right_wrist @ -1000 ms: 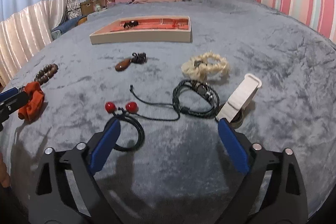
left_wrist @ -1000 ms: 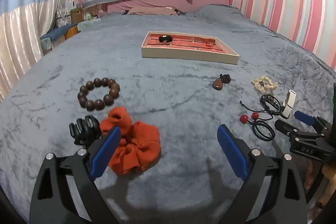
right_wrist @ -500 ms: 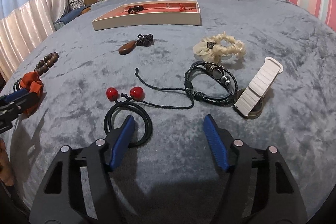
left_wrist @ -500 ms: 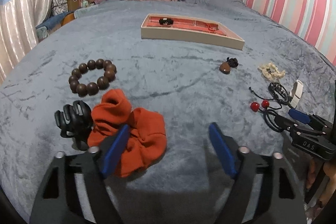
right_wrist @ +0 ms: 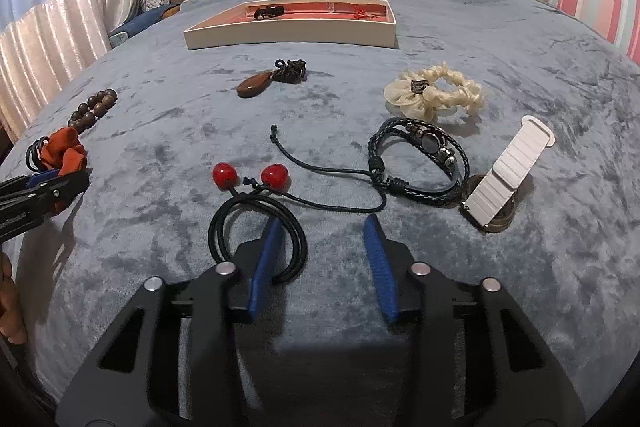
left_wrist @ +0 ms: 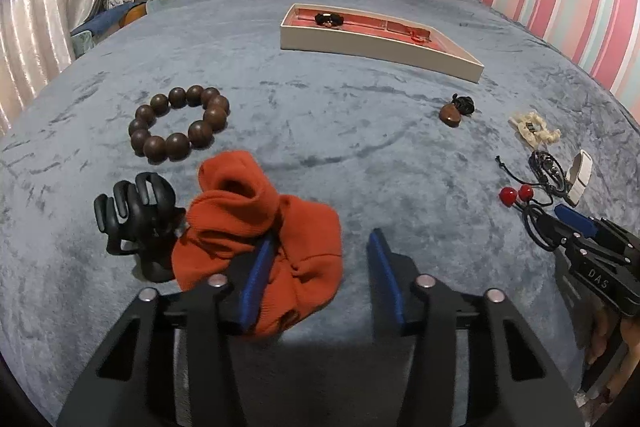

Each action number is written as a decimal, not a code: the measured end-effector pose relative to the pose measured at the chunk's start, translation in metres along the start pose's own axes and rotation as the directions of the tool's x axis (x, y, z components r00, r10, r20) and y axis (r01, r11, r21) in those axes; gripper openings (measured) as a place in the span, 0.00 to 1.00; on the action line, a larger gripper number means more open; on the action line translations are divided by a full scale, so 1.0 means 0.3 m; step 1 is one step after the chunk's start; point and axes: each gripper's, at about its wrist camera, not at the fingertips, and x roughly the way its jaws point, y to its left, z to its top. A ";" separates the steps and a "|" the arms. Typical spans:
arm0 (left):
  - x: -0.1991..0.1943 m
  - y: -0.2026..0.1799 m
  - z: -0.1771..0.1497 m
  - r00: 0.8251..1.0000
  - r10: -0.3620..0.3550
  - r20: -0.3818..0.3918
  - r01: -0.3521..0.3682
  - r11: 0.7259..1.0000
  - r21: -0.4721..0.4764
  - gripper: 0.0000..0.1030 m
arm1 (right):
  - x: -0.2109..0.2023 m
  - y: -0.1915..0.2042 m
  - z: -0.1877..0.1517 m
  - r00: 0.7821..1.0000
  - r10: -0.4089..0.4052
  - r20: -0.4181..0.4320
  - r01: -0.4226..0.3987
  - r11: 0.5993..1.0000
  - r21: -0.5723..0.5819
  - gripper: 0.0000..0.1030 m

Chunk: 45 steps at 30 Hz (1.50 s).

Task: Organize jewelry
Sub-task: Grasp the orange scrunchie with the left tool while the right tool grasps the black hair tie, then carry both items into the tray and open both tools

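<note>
An orange scrunchie (left_wrist: 260,239) lies on the grey blanket beside a black claw clip (left_wrist: 136,215). My left gripper (left_wrist: 320,267) is low over it with closing jaws. Its left finger digs into the cloth, part of the scrunchie sits between the jaws, and the right pad stands clear. A black hair tie with two red beads (right_wrist: 256,223) lies under my right gripper (right_wrist: 322,255), which is closing too. That gripper's left finger stands inside the loop, with the loop's right side between the jaws, unpinched. The cream tray (left_wrist: 380,43) with red lining sits far back.
A wooden bead bracelet (left_wrist: 180,123) lies far left. A brown pendant (right_wrist: 256,85), a cream scrunchie (right_wrist: 436,95), a black braided bracelet (right_wrist: 420,163) and a white watch band (right_wrist: 508,175) lie ahead of the right gripper. Striped walls and a pillow stand behind the bed.
Both pairs of jaws have narrowed a lot. The left gripper has sunk and come forward onto the orange scrunchie. The right gripper's left finger now stands inside the hair tie's loop.
</note>
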 end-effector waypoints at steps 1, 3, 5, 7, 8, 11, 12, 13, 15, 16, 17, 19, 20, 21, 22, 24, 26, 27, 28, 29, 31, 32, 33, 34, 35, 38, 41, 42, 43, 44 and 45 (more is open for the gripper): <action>0.000 0.002 0.001 1.000 0.000 -0.001 0.000 1.000 -0.002 0.42 | 0.000 -0.002 0.000 1.000 0.002 0.001 -0.002 1.000 0.002 0.31; 0.000 0.008 0.001 1.000 0.004 -0.001 -0.004 1.000 -0.008 0.38 | 0.002 -0.003 0.000 1.000 0.025 -0.001 -0.025 1.000 0.005 0.19; 0.000 0.009 0.001 1.000 0.007 -0.001 -0.007 1.000 -0.008 0.36 | 0.002 0.003 0.000 1.000 0.030 0.000 -0.030 1.000 -0.002 0.15; -0.002 0.006 0.000 1.000 0.013 0.001 -0.013 1.000 -0.004 0.34 | 0.001 0.006 -0.001 0.999 0.038 0.002 -0.038 0.999 -0.005 0.09; -0.003 0.005 -0.001 1.000 0.015 0.002 -0.015 1.000 -0.002 0.33 | 0.001 0.006 -0.002 0.999 0.041 0.002 -0.041 0.999 -0.005 0.07; -0.006 0.005 -0.002 1.000 0.013 0.004 -0.013 1.000 -0.003 0.30 | -0.003 0.005 -0.004 0.998 0.055 0.006 -0.055 0.999 0.001 0.04; -0.006 0.004 -0.002 1.000 0.014 0.004 -0.014 1.000 -0.002 0.30 | -0.005 0.003 -0.005 0.998 0.057 0.008 -0.057 0.998 0.004 0.04; -0.007 0.005 -0.002 1.000 0.013 0.006 -0.013 1.000 -0.004 0.28 | -0.006 0.001 -0.005 0.998 0.061 0.010 -0.061 0.998 0.008 0.04; -0.009 0.005 -0.001 1.000 0.007 0.007 -0.007 1.000 -0.008 0.27 | -0.011 -0.003 -0.008 0.997 0.071 0.020 -0.071 0.997 0.017 0.04; -0.012 0.004 0.000 1.000 0.005 0.008 -0.005 1.000 -0.009 0.27 | -0.013 -0.005 -0.008 0.997 0.074 0.021 -0.074 0.997 0.020 0.04; -0.013 0.005 0.000 1.000 0.003 0.009 -0.003 1.000 -0.010 0.26 | -0.015 -0.006 -0.009 0.997 0.080 0.025 -0.080 0.996 0.023 0.04; -0.017 0.006 0.002 1.000 -0.002 0.012 0.002 1.000 -0.014 0.25 | -0.021 -0.008 -0.012 0.995 0.090 0.030 -0.091 0.995 0.029 0.04; -0.020 0.008 0.002 1.000 -0.004 0.013 0.004 1.000 -0.016 0.24 | -0.024 -0.009 -0.013 0.995 0.096 0.035 -0.098 0.995 0.033 0.04; -0.022 0.009 0.002 1.000 -0.007 0.015 0.007 1.000 -0.017 0.24 | -0.025 -0.010 -0.013 0.994 0.100 0.037 -0.102 0.994 0.036 0.04; -0.023 0.010 0.003 1.000 -0.009 0.016 0.009 1.000 -0.018 0.23 | -0.026 -0.009 -0.013 0.994 0.105 0.038 -0.106 0.994 0.037 0.04; -0.028 0.009 0.003 1.000 -0.015 0.020 0.016 1.000 -0.019 0.22 | -0.027 -0.012 -0.014 0.993 0.114 0.042 -0.116 0.992 0.044 0.04; -0.035 0.006 0.003 0.999 -0.024 0.027 0.024 1.000 -0.017 0.20 | -0.033 -0.014 -0.014 0.991 0.123 0.051 -0.125 0.991 0.052 0.04; -0.037 0.005 0.003 0.999 -0.026 0.029 0.027 1.000 -0.016 0.20 | -0.036 -0.014 -0.013 0.991 0.124 0.055 -0.127 0.990 0.052 0.04; -0.039 0.002 0.003 0.999 -0.029 0.031 0.029 0.999 -0.013 0.19 | -0.040 -0.014 -0.012 0.990 0.127 0.060 -0.130 0.990 0.052 0.04; -0.041 -0.001 0.003 0.999 -0.030 0.034 0.031 0.999 -0.011 0.19 | -0.044 -0.012 -0.012 0.989 0.129 0.067 -0.132 0.990 0.050 0.04; -0.042 -0.004 0.003 0.999 -0.032 0.035 0.032 0.999 -0.008 0.18 | -0.050 -0.009 -0.011 0.989 0.131 0.074 -0.134 0.990 0.047 0.04; -0.043 -0.005 0.003 0.999 -0.034 0.036 0.035 0.999 -0.008 0.18 | -0.055 -0.008 -0.011 0.988 0.132 0.080 -0.136 0.990 0.045 0.04; -0.046 -0.006 0.003 0.999 -0.037 0.039 0.037 0.999 -0.009 0.18 | -0.058 -0.007 -0.011 0.988 0.132 0.085 -0.137 0.990 0.044 0.04; -0.047 -0.006 0.003 0.998 -0.038 0.042 0.039 0.999 -0.008 0.18 | -0.061 -0.006 -0.010 0.987 0.134 0.089 -0.138 0.990 0.043 0.04; -0.049 -0.007 0.003 0.998 -0.039 0.043 0.039 0.999 -0.008 0.17 | -0.066 -0.004 -0.009 0.986 0.137 0.096 -0.141 0.989 0.041 0.04; -0.055 -0.010 0.009 0.998 -0.054 0.043 0.054 0.998 -0.017 0.17 | -0.077 0.004 -0.005 0.984 0.143 0.106 -0.147 0.989 0.034 0.04; -0.062 -0.019 0.011 0.997 -0.056 0.053 0.057 0.998 -0.007 0.17 | -0.082 0.009 -0.001 0.981 0.156 0.113 -0.160 0.987 0.029 0.04; -0.064 -0.022 0.010 0.997 -0.057 0.055 0.057 0.998 -0.004 0.17 | -0.082 0.010 0.000 0.981 0.158 0.113 -0.162 0.986 0.027 0.04; -0.064 -0.025 0.010 0.997 -0.058 0.055 0.059 0.998 -0.001 0.17 | -0.081 0.012 0.000 0.981 0.160 0.108 -0.163 0.986 0.025 0.04; -0.063 -0.028 0.008 0.997 -0.060 0.054 0.060 0.998 0.002 0.17 | -0.074 0.015 -0.002 0.982 0.167 0.094 -0.170 0.985 0.025 0.04; -0.061 -0.030 0.007 0.997 -0.060 0.052 0.060 0.998 0.004 0.17 | -0.067 0.016 -0.003 0.982 0.171 0.081 -0.174 0.984 0.025 0.04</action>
